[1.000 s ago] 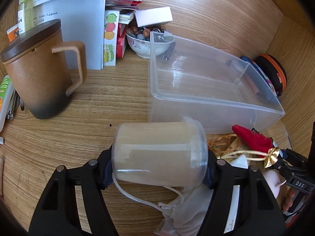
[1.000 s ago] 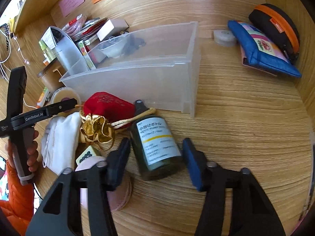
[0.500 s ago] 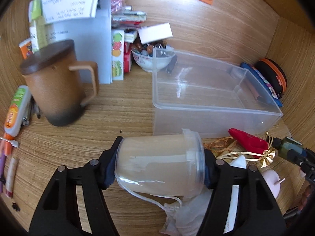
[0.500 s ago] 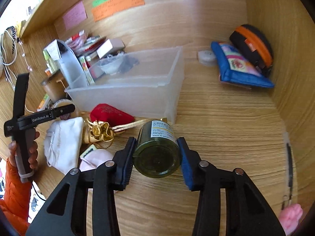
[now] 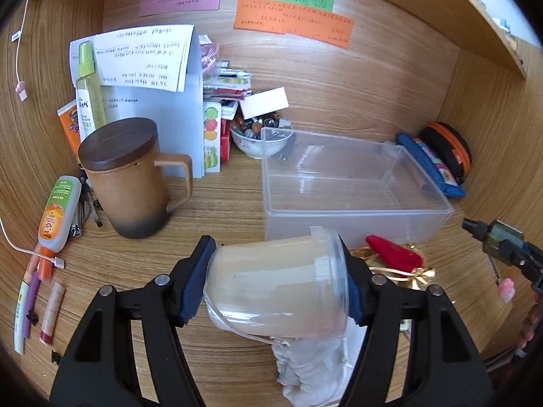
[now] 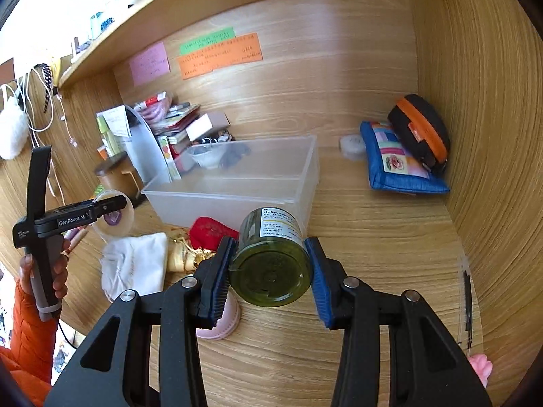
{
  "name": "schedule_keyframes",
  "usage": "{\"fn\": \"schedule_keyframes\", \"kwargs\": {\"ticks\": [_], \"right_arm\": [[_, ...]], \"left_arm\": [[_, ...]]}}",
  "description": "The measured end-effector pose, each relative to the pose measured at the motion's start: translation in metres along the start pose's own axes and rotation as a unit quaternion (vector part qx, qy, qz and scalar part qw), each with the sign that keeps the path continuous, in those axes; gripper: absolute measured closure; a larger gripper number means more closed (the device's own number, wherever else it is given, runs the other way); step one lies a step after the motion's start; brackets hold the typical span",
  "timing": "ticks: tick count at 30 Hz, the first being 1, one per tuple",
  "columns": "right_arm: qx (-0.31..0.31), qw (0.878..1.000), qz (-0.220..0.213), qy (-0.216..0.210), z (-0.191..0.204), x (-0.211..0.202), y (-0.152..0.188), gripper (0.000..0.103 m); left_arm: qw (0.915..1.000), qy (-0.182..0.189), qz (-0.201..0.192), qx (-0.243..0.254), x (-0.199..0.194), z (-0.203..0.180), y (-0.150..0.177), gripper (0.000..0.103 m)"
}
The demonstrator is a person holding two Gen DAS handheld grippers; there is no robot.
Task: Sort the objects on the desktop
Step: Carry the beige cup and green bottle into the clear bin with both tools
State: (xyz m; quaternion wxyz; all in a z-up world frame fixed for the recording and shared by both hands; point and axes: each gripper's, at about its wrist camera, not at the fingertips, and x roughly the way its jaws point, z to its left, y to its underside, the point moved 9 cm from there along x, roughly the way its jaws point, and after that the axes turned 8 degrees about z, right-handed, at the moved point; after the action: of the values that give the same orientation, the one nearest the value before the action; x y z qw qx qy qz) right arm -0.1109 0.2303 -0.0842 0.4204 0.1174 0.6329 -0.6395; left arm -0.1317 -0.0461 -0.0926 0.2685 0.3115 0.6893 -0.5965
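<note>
- A translucent plastic jar [image 5: 276, 288], cylindrical with a clear screw lid, is clamped sideways between the blue ribbed pads of the left gripper [image 5: 271, 285], lifted above the wood-grain desk [image 5: 230, 203].
- A dark green glass-like bottle [image 6: 271, 257], round-based with a white printed label, is clamped in the right gripper [image 6: 271, 271], base toward the camera, off the desk.
- A clear rigid plastic bin [image 5: 353, 183], rectangular and empty, is seen just behind both held items.
- A red velvet pouch [image 5: 393, 254] with gold ribbon and a white cloth bag [image 6: 135, 264] are seen lying in front of the bin.
- A matte brown mug [image 5: 129, 183] with a dark wooden lid is noted standing left of the bin.
</note>
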Motion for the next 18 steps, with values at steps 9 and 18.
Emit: {"fn": "schedule_keyframes", "kwargs": {"ticks": [9, 18], "right_arm": [[-0.012, 1.0, -0.007, -0.019, 0.014, 0.002, -0.006, 0.064], [-0.026, 0.999, -0.019, -0.041, 0.031, 0.007, -0.026, 0.064]], "left_arm": [[0.9996, 0.011, -0.007, 0.027, 0.0, -0.016, -0.001, 0.038], [0.9986, 0.011, -0.03, 0.042, 0.004, -0.025, -0.013, 0.038]]}}
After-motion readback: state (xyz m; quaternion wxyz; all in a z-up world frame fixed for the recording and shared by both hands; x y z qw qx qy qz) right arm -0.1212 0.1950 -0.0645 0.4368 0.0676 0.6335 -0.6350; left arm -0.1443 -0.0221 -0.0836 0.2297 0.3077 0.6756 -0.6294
